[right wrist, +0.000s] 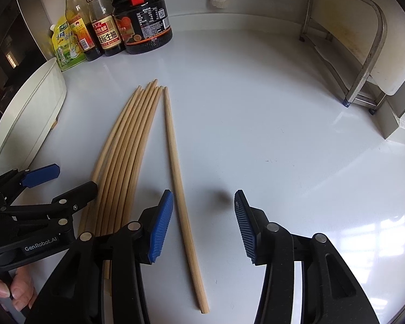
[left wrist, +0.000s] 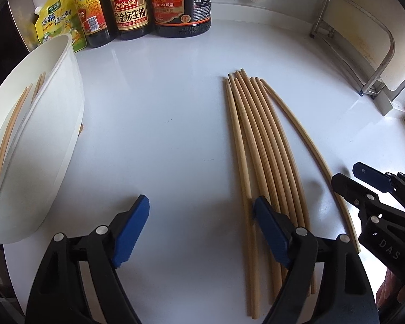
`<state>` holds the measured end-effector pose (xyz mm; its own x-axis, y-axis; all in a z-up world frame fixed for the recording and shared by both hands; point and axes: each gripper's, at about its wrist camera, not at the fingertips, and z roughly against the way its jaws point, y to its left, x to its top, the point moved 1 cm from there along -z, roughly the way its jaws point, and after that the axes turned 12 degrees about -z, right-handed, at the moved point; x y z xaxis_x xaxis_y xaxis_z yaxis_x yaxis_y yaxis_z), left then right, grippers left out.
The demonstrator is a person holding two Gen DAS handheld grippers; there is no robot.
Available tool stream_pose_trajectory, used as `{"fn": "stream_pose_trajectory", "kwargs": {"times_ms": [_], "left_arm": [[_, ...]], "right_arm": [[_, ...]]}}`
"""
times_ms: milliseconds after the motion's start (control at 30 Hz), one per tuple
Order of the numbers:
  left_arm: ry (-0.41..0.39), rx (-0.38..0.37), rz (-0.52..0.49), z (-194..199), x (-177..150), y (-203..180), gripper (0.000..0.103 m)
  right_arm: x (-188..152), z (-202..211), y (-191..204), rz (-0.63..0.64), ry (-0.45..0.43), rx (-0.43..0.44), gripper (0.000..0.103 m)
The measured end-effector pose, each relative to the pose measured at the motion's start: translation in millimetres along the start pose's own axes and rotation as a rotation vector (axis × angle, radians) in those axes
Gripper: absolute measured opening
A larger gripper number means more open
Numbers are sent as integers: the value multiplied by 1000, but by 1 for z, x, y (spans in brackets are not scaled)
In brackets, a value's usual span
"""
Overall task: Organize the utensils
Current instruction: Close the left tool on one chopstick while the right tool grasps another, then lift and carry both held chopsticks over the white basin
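A fan of wooden chopsticks (left wrist: 259,145) lies on the white tabletop (left wrist: 162,124), thin tips pointing toward the sauce bottles (left wrist: 132,5) at the back. One chopstick, the single chopstick (right wrist: 179,189), lies slightly apart from the rest on the right side of the bundle.

The left claw (left wrist: 199,229) is spread wide and grasps nothing. Its right blue pad sits over the left edge of the bundle, low and close to the outermost stick; whether it touches the wood cannot be told. Its left pad hangs over bare tabletop, well clear of the sticks. To its left stands a white container (left wrist: 54,140), tilted in view, with a few chopsticks already lying inside it.

The right claw (right wrist: 203,226) is also released, its jaws parted with nothing clamped. The single chopstick runs up between its two fingers, just beside the left blue pad and apart from the right one. The main bundle lies to the left of this claw, passing under its left finger in the right wrist view.

The two claws sit close together, with the bundle between them. A hand (right wrist: 10,289) grips the left tool's handle at the lower edge of the right wrist view. A metal rack (right wrist: 364,54) stands at the far right against the wall.
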<state>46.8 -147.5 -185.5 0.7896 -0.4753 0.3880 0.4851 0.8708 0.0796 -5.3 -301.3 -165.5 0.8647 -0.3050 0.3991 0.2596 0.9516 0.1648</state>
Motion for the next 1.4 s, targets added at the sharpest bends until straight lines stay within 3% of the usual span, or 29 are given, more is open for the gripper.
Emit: {"fn": "stream_pose_trajectory", "kwargs": {"times_ms": [433,567,633,700,733,933,1133,1400], "left_arm": [[-3,53,-6,-3,9,-3,77],[-14,18,-16,1,10,-8,49],[-17,13,-29,2,11,-11,33],[-13,5,-42,4,11,-13,10],[-10,1,-48,4,11,-13,7],[9,-60,-41,7,11,-9,7],[-45,-91,-29,36,18,7,7],[-123,-63,18,88,23,72,7]], "right_arm": [[-4,-8,11,82,-24,-50,45],[-5,-8,14,97,-27,-39,41],[-5,-7,16,109,-27,-39,22],[-4,-7,18,119,-25,-42,8],[-4,-7,19,120,-24,-45,7],[-2,-1,13,59,-2,-27,6],[6,25,19,-6,-21,11,6],[32,69,83,10,-96,119,6]]}}
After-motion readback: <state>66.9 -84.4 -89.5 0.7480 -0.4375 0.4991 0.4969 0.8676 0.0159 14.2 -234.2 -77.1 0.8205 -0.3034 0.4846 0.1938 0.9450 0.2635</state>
